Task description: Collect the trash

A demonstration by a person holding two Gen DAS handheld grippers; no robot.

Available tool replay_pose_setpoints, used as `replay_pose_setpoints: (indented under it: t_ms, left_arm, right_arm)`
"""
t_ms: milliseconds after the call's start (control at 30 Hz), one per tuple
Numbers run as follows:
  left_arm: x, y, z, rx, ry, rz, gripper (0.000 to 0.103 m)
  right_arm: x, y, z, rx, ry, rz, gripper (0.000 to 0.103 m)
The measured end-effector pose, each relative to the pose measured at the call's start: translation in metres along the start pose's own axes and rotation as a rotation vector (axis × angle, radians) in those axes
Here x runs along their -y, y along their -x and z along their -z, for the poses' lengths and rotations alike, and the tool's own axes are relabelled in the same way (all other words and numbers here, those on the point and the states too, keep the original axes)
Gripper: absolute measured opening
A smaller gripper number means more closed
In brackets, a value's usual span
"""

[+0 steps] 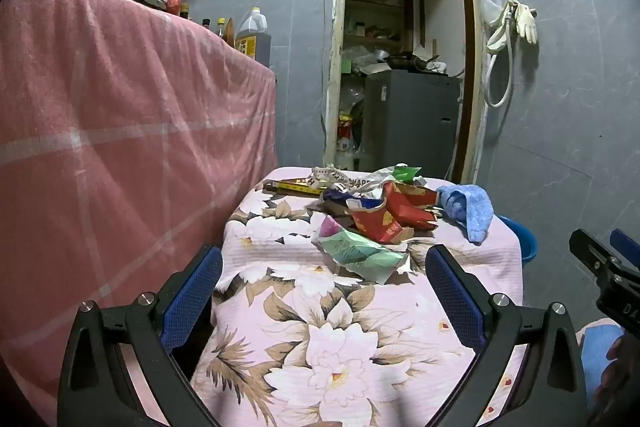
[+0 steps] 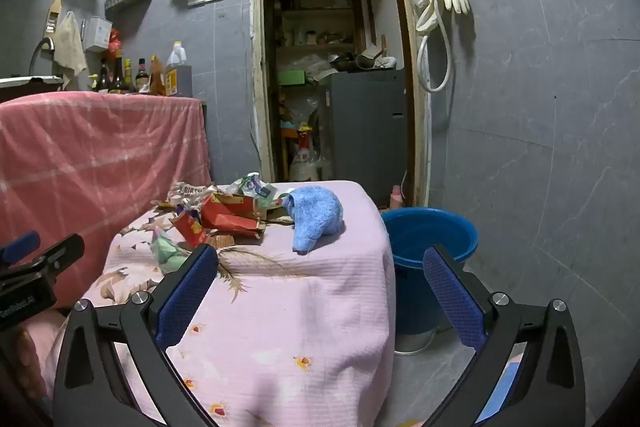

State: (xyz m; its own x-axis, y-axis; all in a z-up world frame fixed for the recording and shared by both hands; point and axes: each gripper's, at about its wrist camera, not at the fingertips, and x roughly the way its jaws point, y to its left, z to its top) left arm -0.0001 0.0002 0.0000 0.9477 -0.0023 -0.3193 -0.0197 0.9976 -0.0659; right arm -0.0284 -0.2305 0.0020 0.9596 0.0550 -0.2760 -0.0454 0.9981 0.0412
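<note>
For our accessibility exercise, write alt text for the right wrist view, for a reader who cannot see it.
An open right hand-held gripper points over a table under a pink floral cloth. At the table's far end lie crumpled wrappers and a blue towel; a blue bucket stands on the floor to the right.

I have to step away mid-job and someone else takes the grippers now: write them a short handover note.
Left gripper: open, empty, short of the trash pile.
Right gripper: open, empty, over the table's near right corner.
Things: crumpled wrappers and paper heaped at the far side of the floral-covered table; a green wrapper lies nearest. A blue cloth sits just right of the pile. The blue bucket stands on the floor right of the table.
Done: nothing picked up yet, as far as can be seen.
Left: all of the pile, probably into the bucket.
</note>
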Motion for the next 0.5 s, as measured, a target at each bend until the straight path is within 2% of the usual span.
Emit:
replay_pose_setpoints:
  t_ms: [500]
  left_arm:
    - [-0.0005,0.0,-0.0001,-0.006,-0.003,-0.001,0.099]
  right_arm:
    - [-0.0005,0.0,-0.0001,-0.002,0.002,0.0,0.103]
